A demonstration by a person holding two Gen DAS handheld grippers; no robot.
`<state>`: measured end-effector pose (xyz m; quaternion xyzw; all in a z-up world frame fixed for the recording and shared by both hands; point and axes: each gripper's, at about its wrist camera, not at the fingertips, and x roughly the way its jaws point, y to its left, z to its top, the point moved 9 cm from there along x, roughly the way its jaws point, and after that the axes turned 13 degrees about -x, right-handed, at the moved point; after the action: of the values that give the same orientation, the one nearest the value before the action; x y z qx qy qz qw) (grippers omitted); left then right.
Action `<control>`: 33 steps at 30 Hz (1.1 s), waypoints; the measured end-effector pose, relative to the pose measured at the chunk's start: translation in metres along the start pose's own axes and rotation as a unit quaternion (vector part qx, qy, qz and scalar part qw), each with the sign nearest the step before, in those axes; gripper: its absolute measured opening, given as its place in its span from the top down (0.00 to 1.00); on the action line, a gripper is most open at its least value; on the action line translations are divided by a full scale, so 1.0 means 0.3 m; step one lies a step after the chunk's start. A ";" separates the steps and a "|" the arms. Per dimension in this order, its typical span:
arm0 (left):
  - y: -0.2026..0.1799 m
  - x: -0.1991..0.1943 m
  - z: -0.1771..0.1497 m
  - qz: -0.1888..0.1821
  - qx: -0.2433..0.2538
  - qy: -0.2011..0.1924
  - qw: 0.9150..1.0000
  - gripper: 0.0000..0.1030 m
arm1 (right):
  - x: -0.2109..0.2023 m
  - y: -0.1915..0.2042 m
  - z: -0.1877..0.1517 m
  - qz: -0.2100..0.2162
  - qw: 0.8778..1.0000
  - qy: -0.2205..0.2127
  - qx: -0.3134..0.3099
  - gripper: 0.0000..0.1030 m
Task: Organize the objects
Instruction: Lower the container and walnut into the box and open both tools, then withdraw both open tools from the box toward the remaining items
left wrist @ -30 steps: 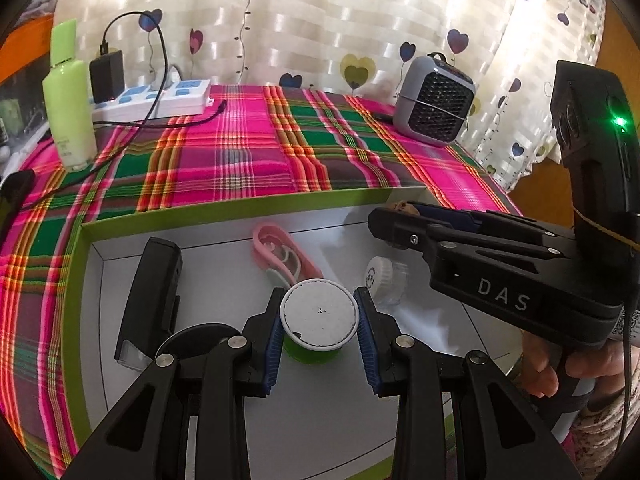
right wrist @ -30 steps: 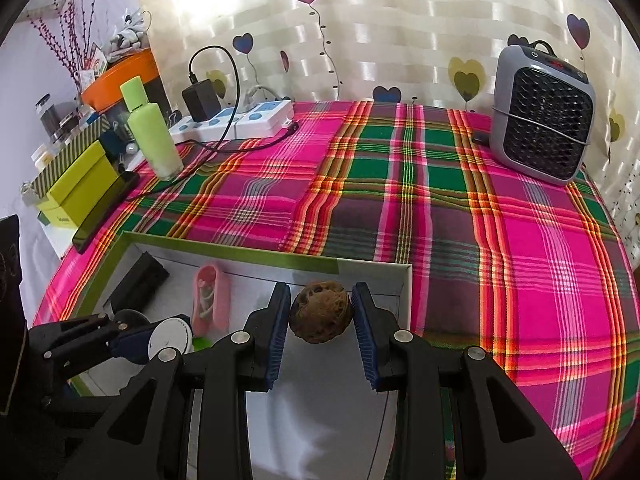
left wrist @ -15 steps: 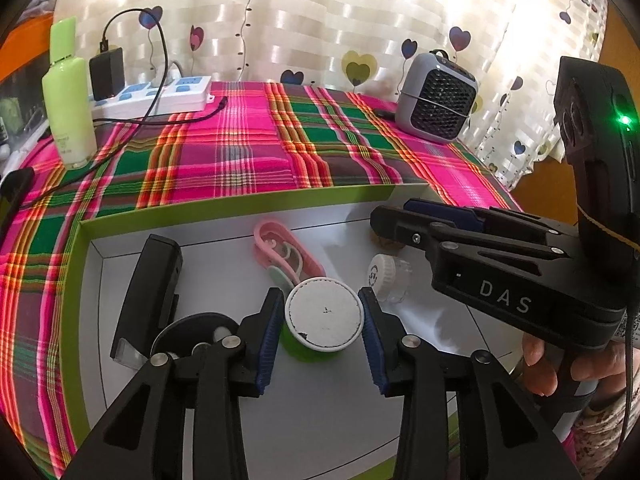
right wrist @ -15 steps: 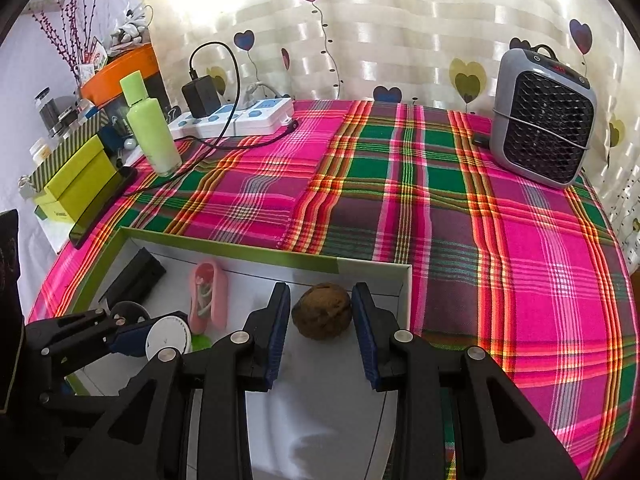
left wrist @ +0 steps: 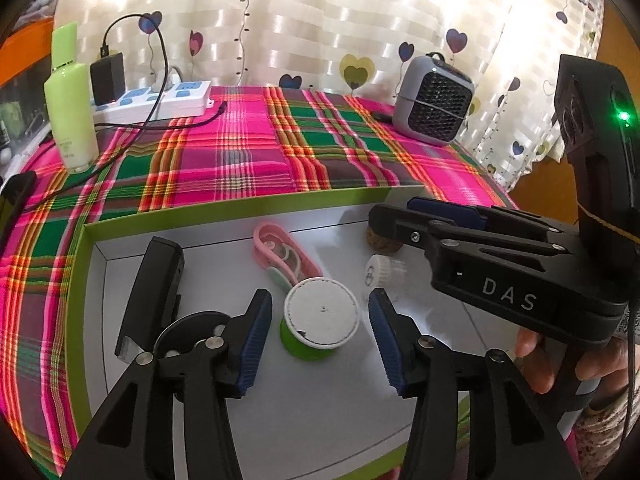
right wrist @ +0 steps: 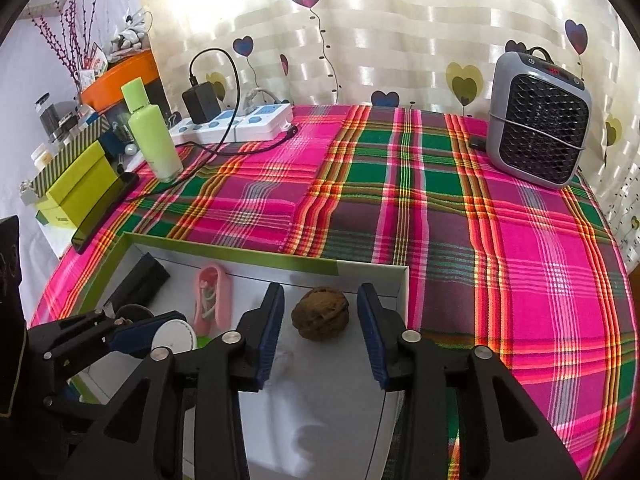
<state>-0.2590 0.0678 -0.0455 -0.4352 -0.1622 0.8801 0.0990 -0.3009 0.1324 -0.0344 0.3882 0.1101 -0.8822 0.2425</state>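
A shallow box with a green rim [left wrist: 240,204] and white floor lies on the plaid cloth. A green cup with a white lid [left wrist: 320,322] stands in it between the pads of my left gripper [left wrist: 320,334], which is open with gaps on both sides. A brown walnut [right wrist: 320,314] rests on the box floor near the far right corner [right wrist: 400,280], between the open pads of my right gripper [right wrist: 320,332]. The right gripper body [left wrist: 500,268] crosses the left wrist view and hides most of the walnut there.
In the box lie a pink case [left wrist: 286,258], a black flat device [left wrist: 154,288], a black round disc [left wrist: 188,330] and a small white-capped bottle [left wrist: 380,274]. On the cloth stand a grey heater [right wrist: 538,120], a green bottle [right wrist: 152,136] and a power strip [right wrist: 240,124].
Both grippers opened: the left let go of the green cup, the right let go of the walnut, which now rests on the box floor. Both pulled back slightly.
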 end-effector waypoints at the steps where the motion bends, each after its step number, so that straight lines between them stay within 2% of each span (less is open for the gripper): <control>1: -0.003 -0.005 0.000 -0.002 0.000 -0.002 1.000 0.51 | -0.007 0.000 0.001 0.000 1.000 -0.003 0.002 0.58; 5: -0.009 -0.029 -0.004 0.004 0.007 -0.006 1.000 0.51 | -0.042 -0.001 0.006 0.000 1.000 -0.014 0.014 0.52; 14: 0.008 -0.130 -0.021 0.010 -0.001 -0.026 1.000 0.51 | -0.134 0.022 -0.005 -0.002 0.999 -0.031 0.028 0.52; 20: 0.021 -0.202 -0.053 0.034 0.006 -0.042 0.999 0.50 | -0.204 0.075 -0.034 -0.011 0.999 -0.037 0.020 0.52; 33: 0.057 -0.322 -0.130 0.042 0.003 -0.055 0.998 0.50 | -0.319 0.195 -0.126 -0.016 0.999 -0.048 0.011 0.52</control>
<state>-0.1703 0.0293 -0.0030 -0.3923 -0.1468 0.9064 0.0544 -0.1914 0.1295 0.0103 0.3462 0.0947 -0.9049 0.2286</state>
